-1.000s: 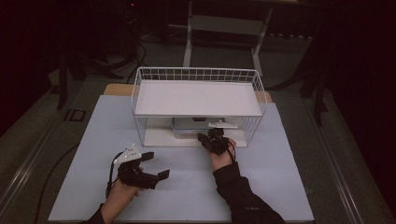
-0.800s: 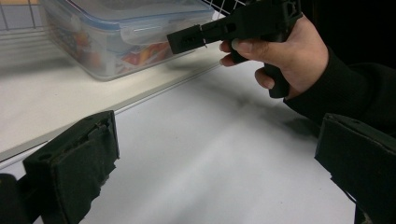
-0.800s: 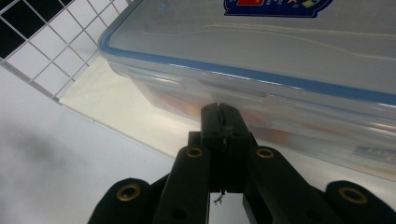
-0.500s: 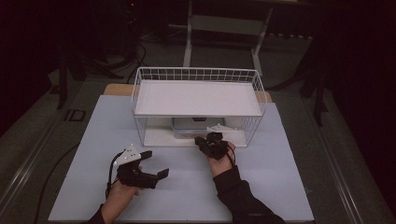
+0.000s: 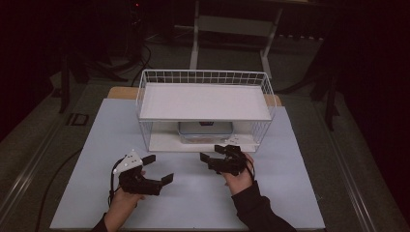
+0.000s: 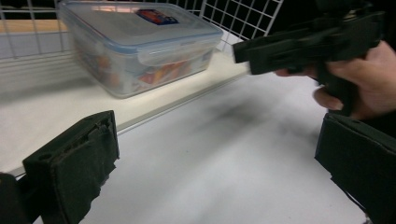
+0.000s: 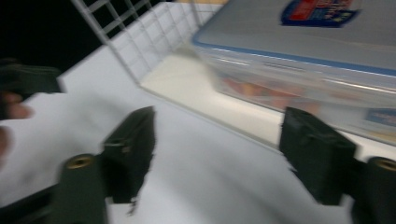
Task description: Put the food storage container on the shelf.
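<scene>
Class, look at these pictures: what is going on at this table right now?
A person holds a two-jaw gripper in each hand in front of a white wire rack. A clear lidded food box sits on the rack's lower shelf. The right gripper, just in front of that shelf, has just been opening its jaws and holds nothing. The left gripper waits open over the table, holding nothing.

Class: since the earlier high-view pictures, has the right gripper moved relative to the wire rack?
Yes. The right gripper has backed away from the wire rack toward the person, its jaws just opened with nothing between them.
</scene>
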The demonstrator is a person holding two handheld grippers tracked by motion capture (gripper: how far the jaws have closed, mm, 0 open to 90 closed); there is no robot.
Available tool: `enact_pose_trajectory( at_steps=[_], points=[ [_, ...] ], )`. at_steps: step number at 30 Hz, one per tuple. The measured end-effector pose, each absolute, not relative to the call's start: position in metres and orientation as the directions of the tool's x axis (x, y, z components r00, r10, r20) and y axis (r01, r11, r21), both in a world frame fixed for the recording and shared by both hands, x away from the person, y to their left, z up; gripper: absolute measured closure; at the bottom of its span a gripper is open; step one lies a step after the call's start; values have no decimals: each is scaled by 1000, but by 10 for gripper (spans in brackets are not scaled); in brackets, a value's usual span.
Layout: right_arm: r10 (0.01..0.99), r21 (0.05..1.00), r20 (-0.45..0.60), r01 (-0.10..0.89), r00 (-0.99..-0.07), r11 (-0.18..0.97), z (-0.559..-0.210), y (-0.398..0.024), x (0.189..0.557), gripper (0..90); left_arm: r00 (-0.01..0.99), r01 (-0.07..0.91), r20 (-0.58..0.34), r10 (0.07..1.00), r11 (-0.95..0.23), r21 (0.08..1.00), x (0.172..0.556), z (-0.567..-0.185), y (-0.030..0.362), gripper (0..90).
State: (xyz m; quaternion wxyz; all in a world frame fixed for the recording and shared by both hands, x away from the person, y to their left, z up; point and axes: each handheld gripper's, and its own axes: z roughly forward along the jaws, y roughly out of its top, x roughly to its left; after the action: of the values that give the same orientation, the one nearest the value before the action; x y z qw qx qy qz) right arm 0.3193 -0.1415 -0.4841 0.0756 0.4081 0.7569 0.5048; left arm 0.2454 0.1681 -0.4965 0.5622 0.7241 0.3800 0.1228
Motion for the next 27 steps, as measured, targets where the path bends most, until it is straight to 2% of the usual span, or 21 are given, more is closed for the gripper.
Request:
enact_pose_trajectory(
  at_steps=[4, 16, 27],
  points=[
    [693, 836, 251, 512, -676, 197, -485, -144, 317, 160, 694, 416, -258, 672, -83, 905, 244, -496, 168, 0],
    [703, 862, 192, 460, -685, 213, -483, -167, 290, 154, 747, 390, -222, 626, -143, 910, 231, -491, 169, 0],
    [709, 868, 203, 459, -675, 188, -482, -200, 270, 156, 764, 391, -222, 605, -161, 906, 224, -491, 175, 0]
  ],
)
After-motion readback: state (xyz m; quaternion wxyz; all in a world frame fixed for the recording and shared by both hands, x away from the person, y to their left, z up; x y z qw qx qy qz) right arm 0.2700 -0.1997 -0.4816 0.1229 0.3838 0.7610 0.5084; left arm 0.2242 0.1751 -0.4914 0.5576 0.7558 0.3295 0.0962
